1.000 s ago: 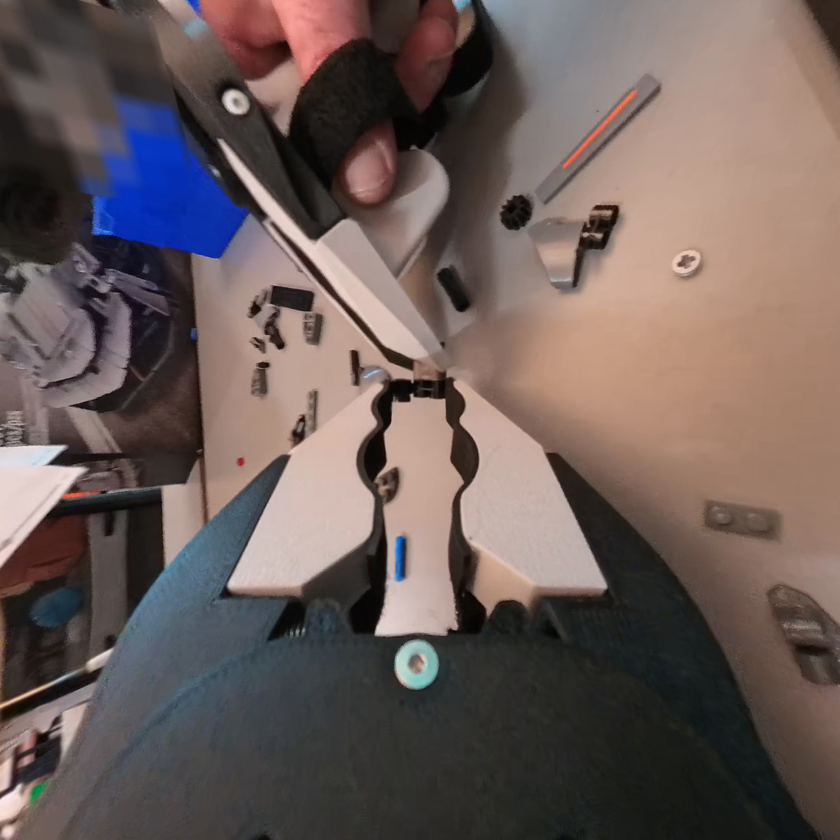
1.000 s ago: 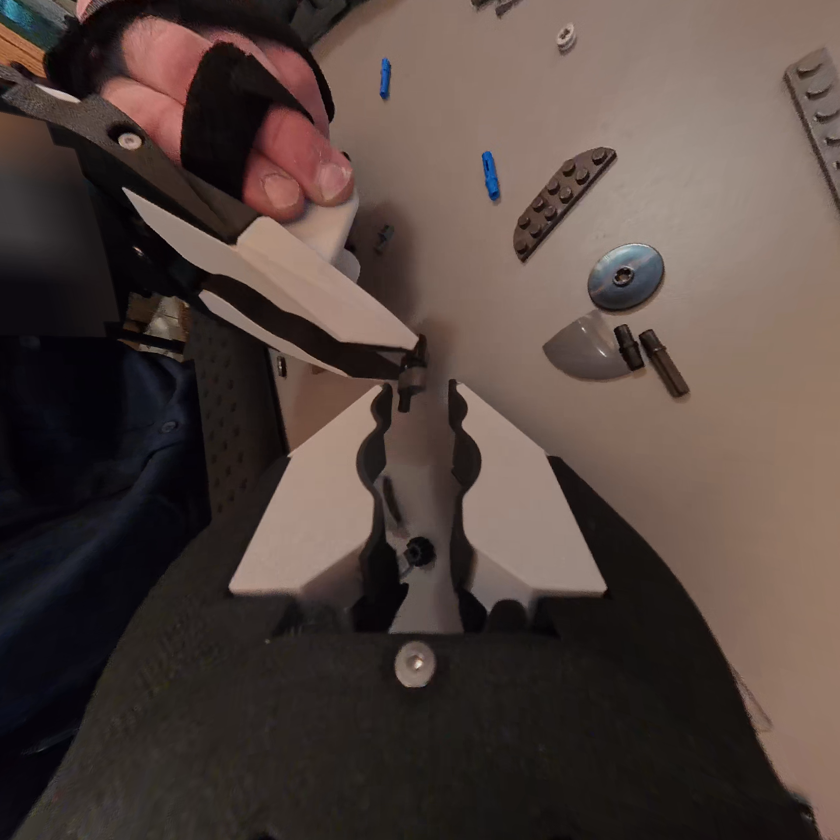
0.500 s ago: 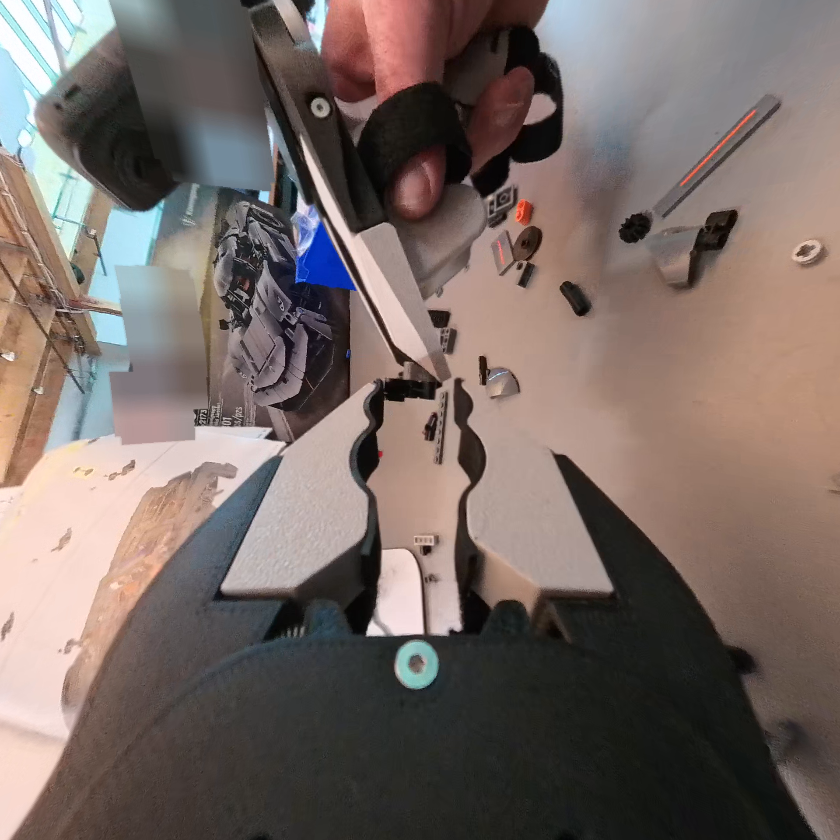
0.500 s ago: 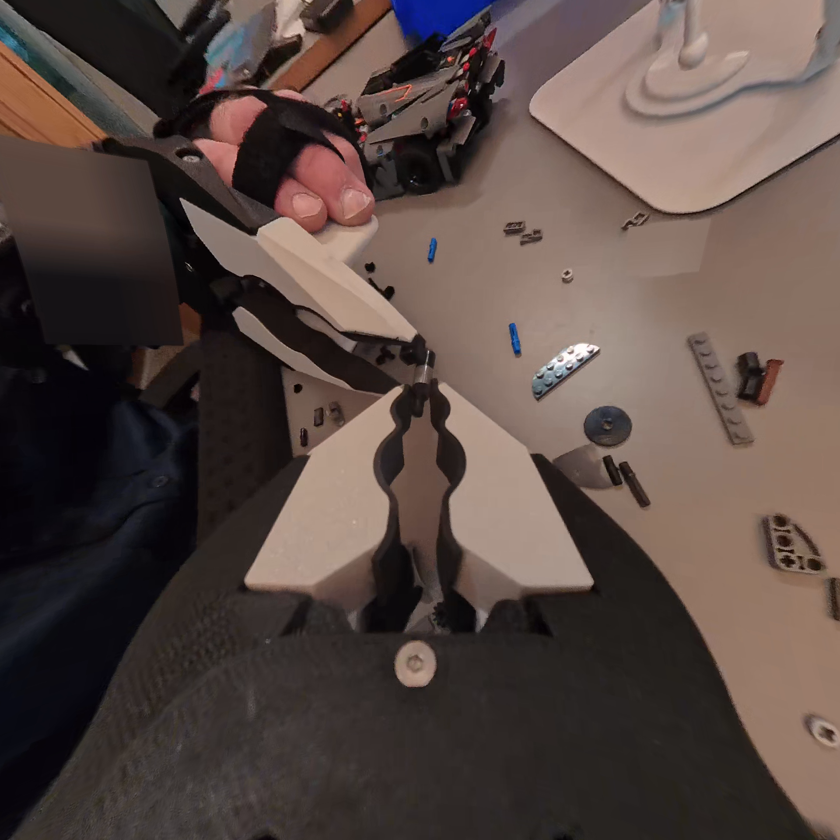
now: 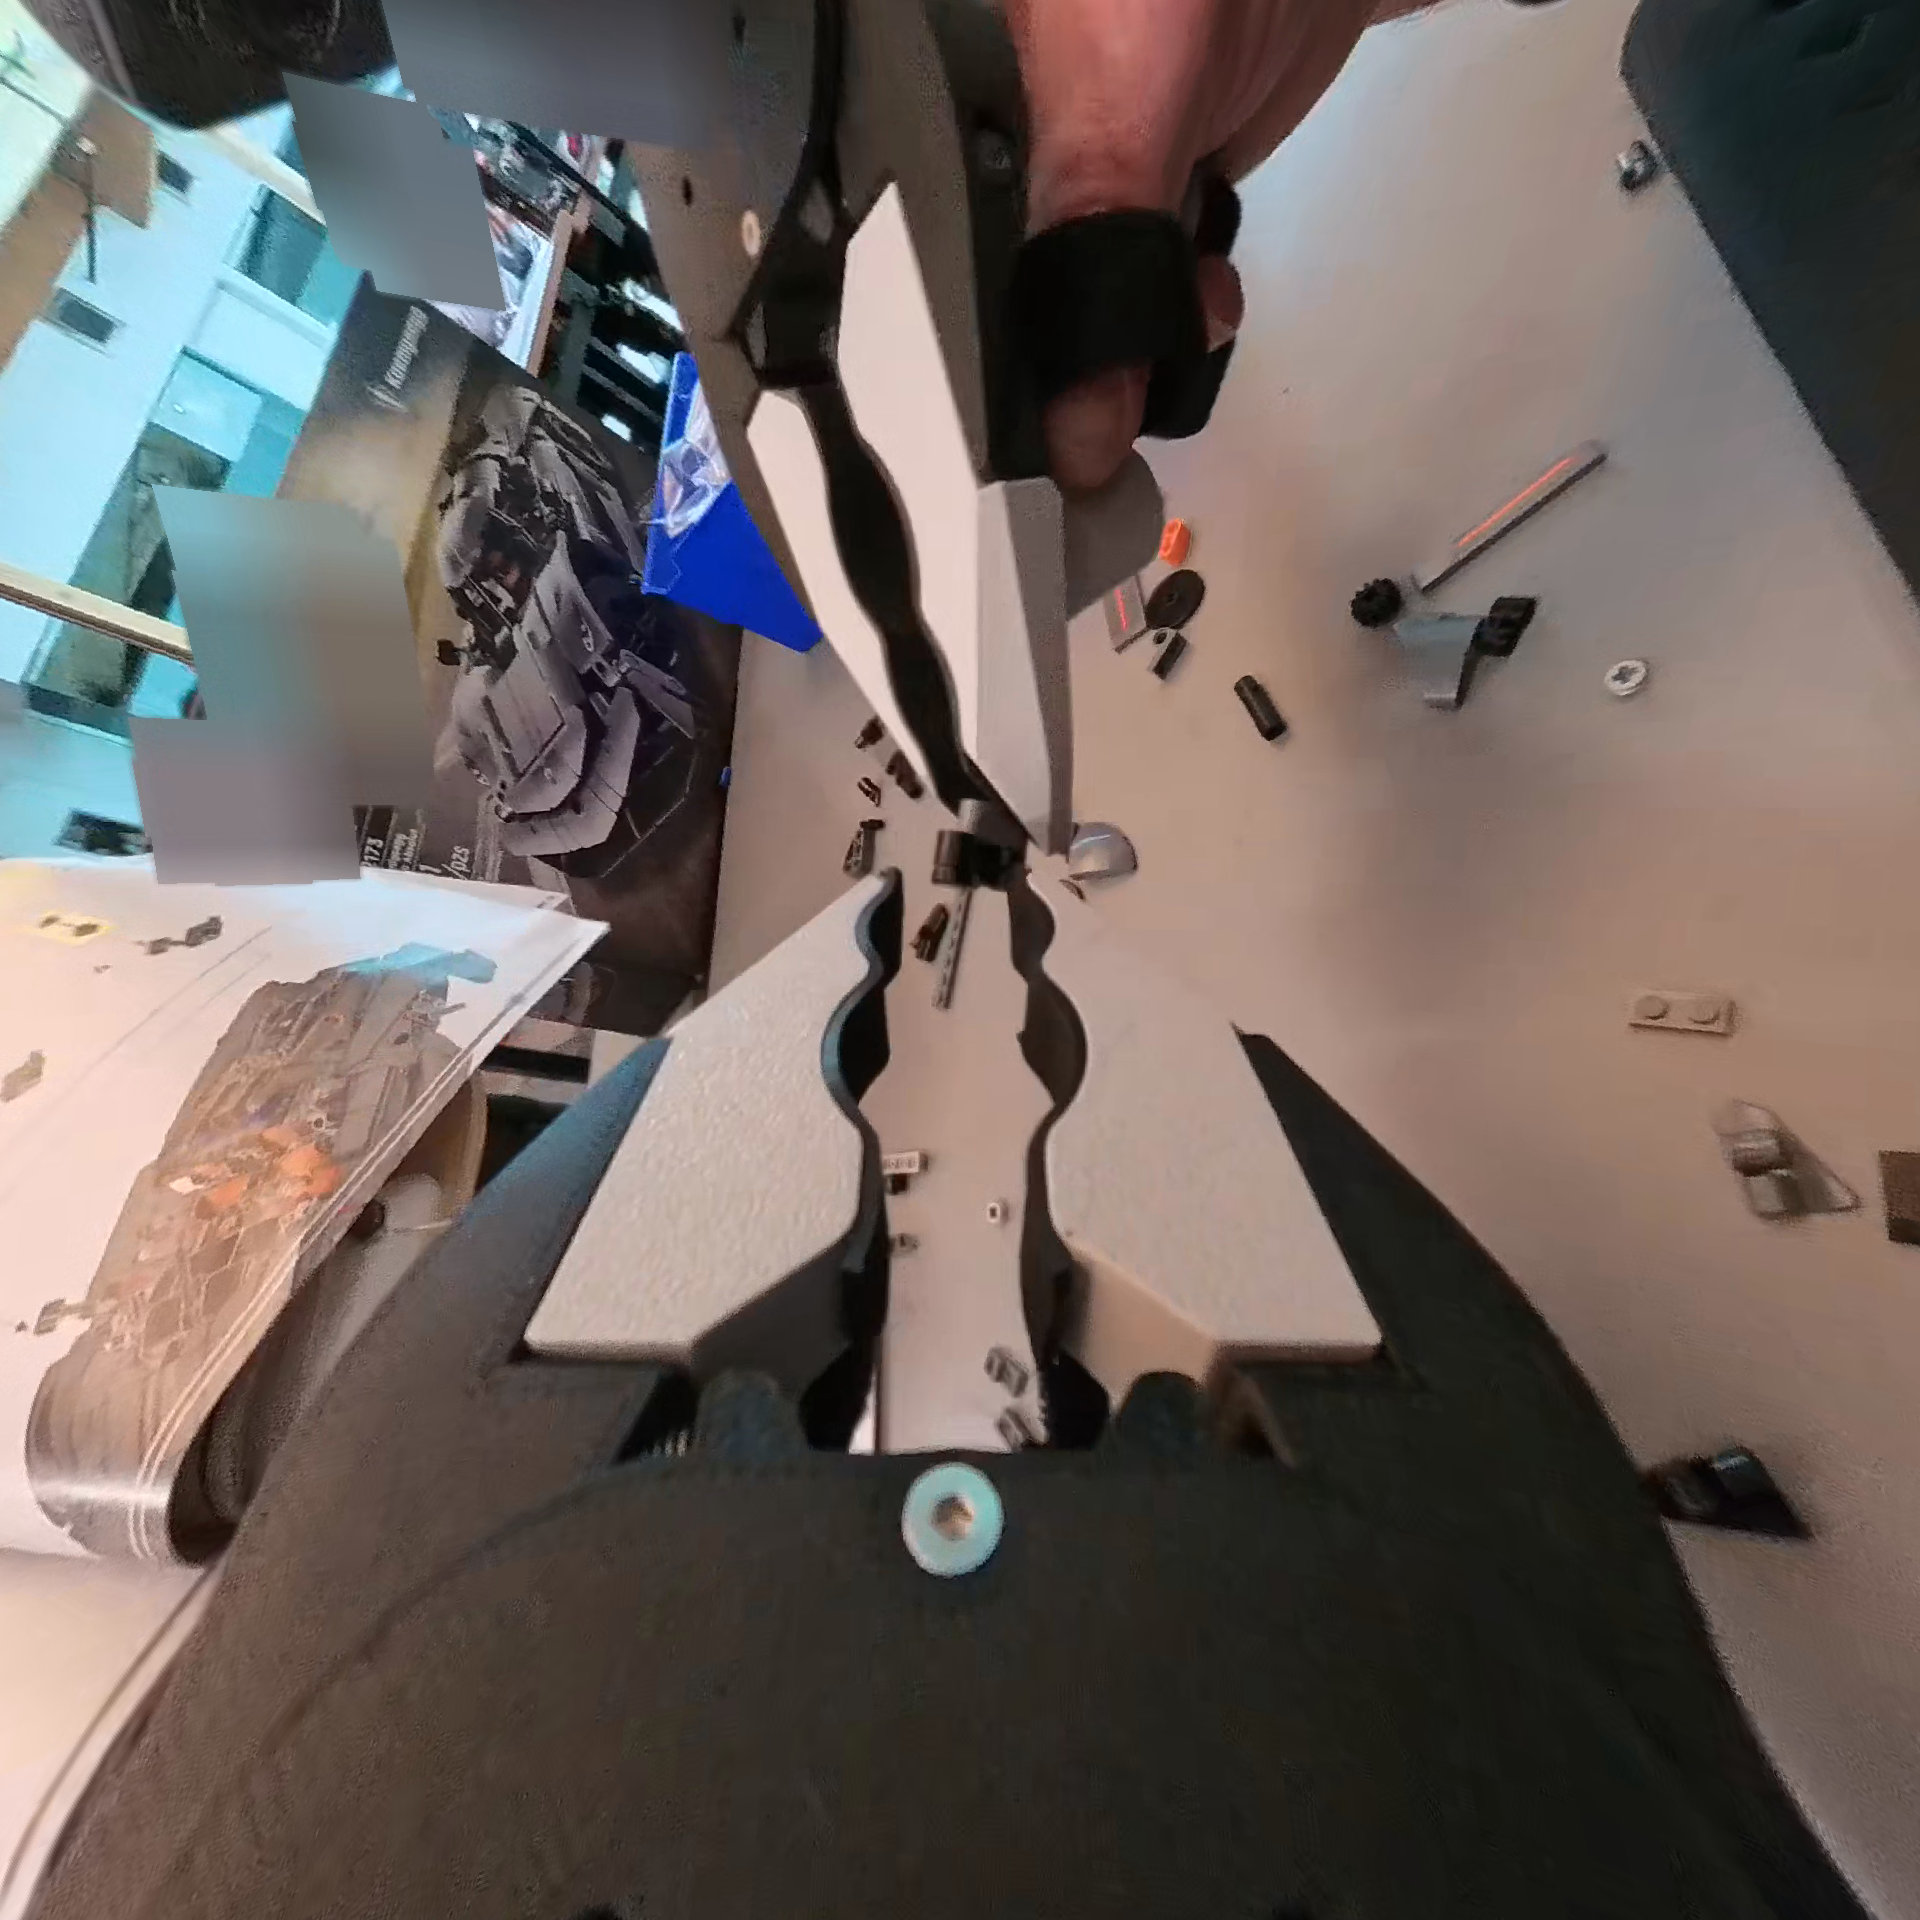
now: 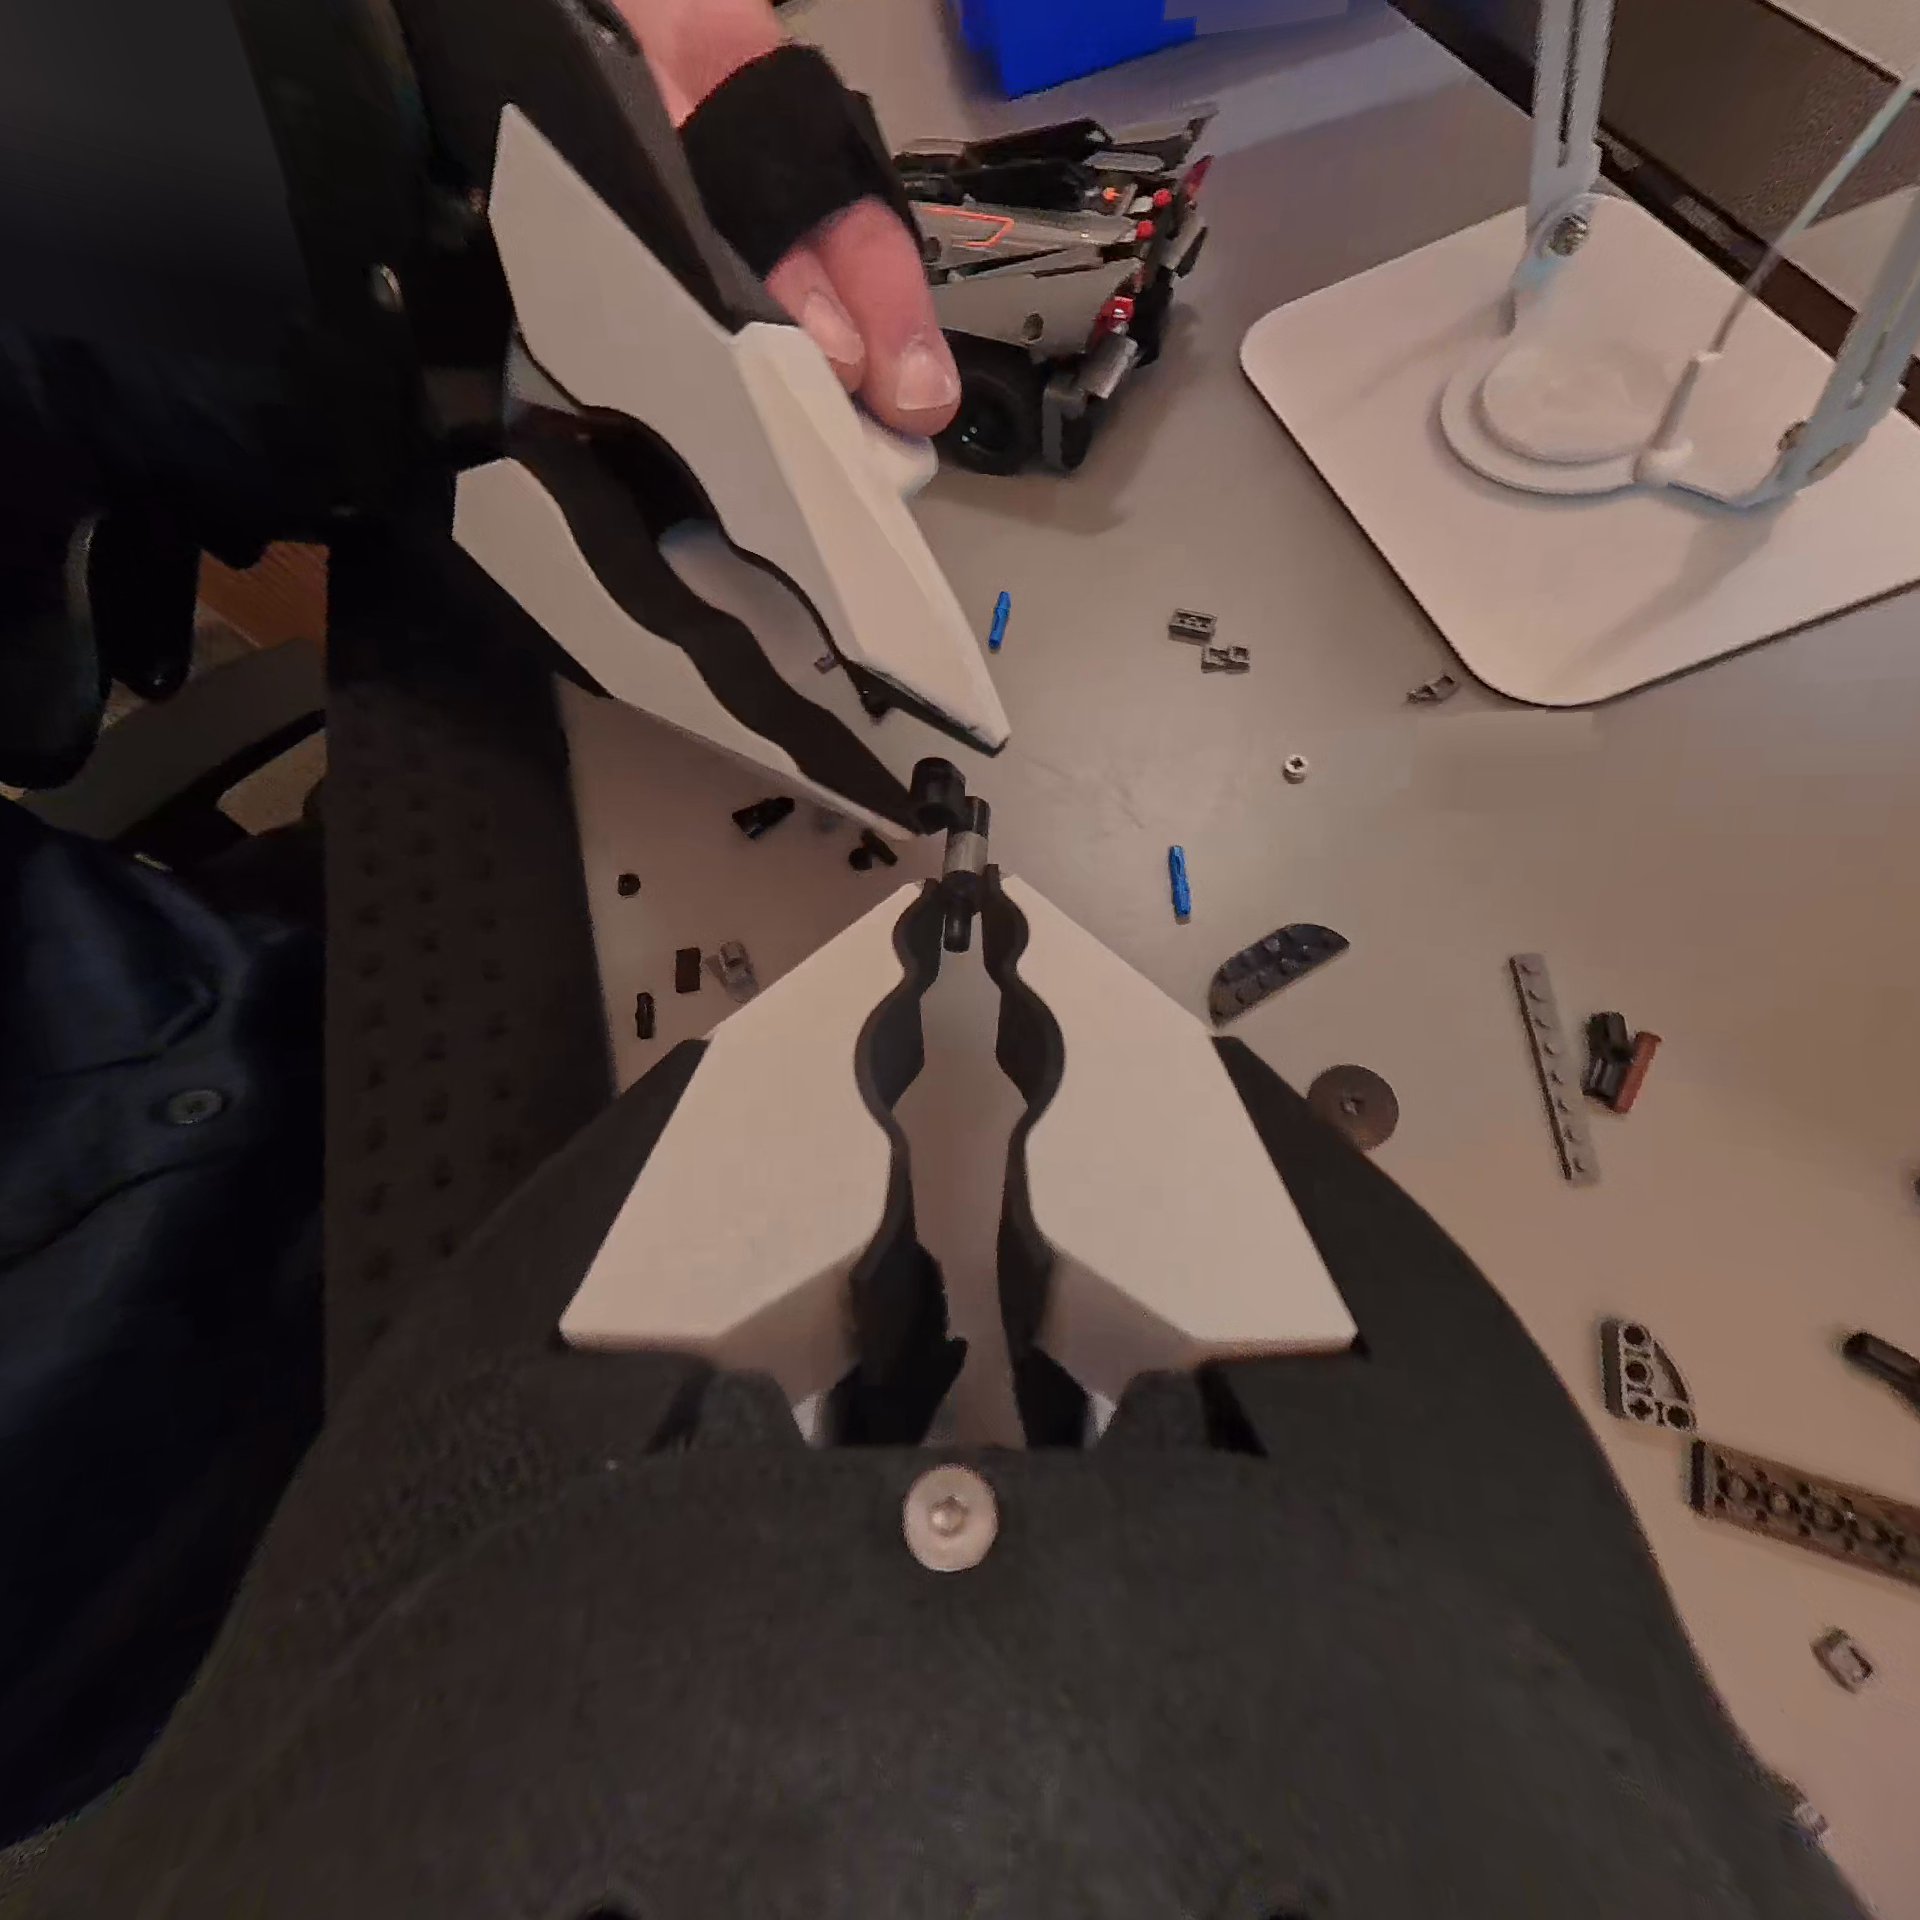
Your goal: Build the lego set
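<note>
A small black pin with a grey sleeve (image 6: 961,847) is pinched at its lower end between the tips of my right gripper (image 6: 956,894), above the grey table (image 6: 1351,852). My left gripper (image 6: 951,781) reaches in from the upper left with its jaws apart; its lower fingertip (image 6: 899,816) touches the pin's black top. In the left wrist view my left gripper (image 5: 956,888) is open, and the pin (image 5: 964,854) hangs just beyond its tips, held by the shut right gripper (image 5: 997,821) coming down from above.
A partly built dark lego car (image 6: 1049,260) and a white stand base (image 6: 1558,582) sit at the back. Loose parts lie scattered: blue pins (image 6: 1177,881), a dark curved plate (image 6: 1278,961), a long grey plate (image 6: 1553,1070). An instruction booklet (image 5: 208,1091) and the set's box (image 5: 540,623) lie left. Both grippers' tips are close together, under 4 cm apart. From either gripper's tips it is about 15 cm to the dark curved plate (image 6: 1278,961).
My right gripper has shut on the pin's end. My left gripper, shut on the pin before, has opened. Both grippers have lifted and tilted, bringing the table's far side into view.
</note>
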